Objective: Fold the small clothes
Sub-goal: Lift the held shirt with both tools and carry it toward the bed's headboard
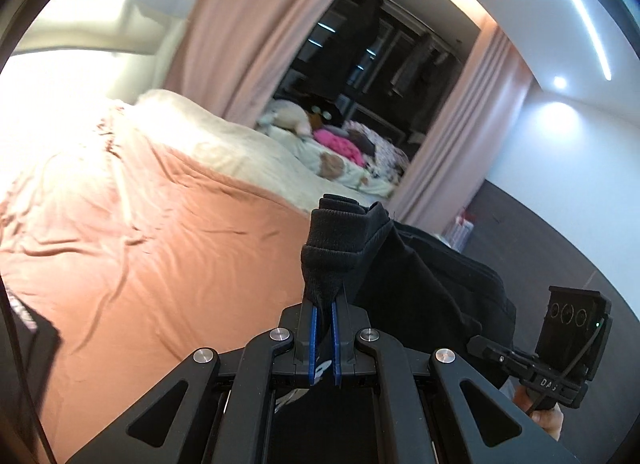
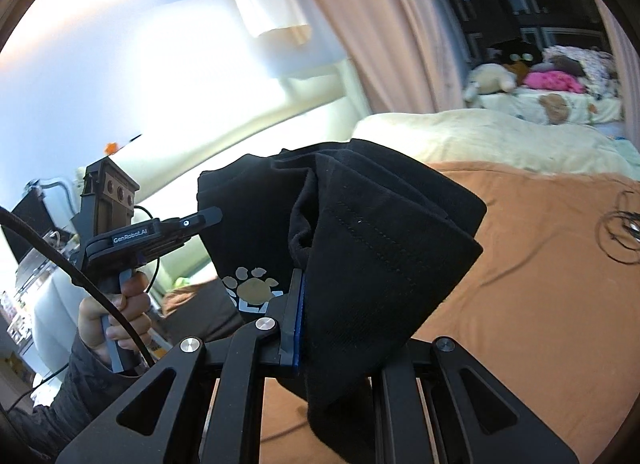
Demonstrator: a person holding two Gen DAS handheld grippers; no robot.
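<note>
A small black garment (image 1: 400,264) with a paw print (image 2: 252,288) hangs in the air between both grippers, above the bed. My left gripper (image 1: 325,304) is shut on a ribbed edge of the black garment, its blue pads pinching the cloth. My right gripper (image 2: 316,304) is shut on another edge of the black garment (image 2: 380,256), which drapes over and hides its right finger. The other gripper shows in each view, at the right in the left wrist view (image 1: 560,348) and at the left in the right wrist view (image 2: 120,232), each held by a hand.
The bed has an orange sheet (image 1: 160,248) and a cream blanket (image 2: 480,136). Plush toys and pink cloth (image 1: 340,140) lie at its far end by pink curtains (image 1: 224,24). Black cables (image 2: 620,232) lie on the sheet at the right.
</note>
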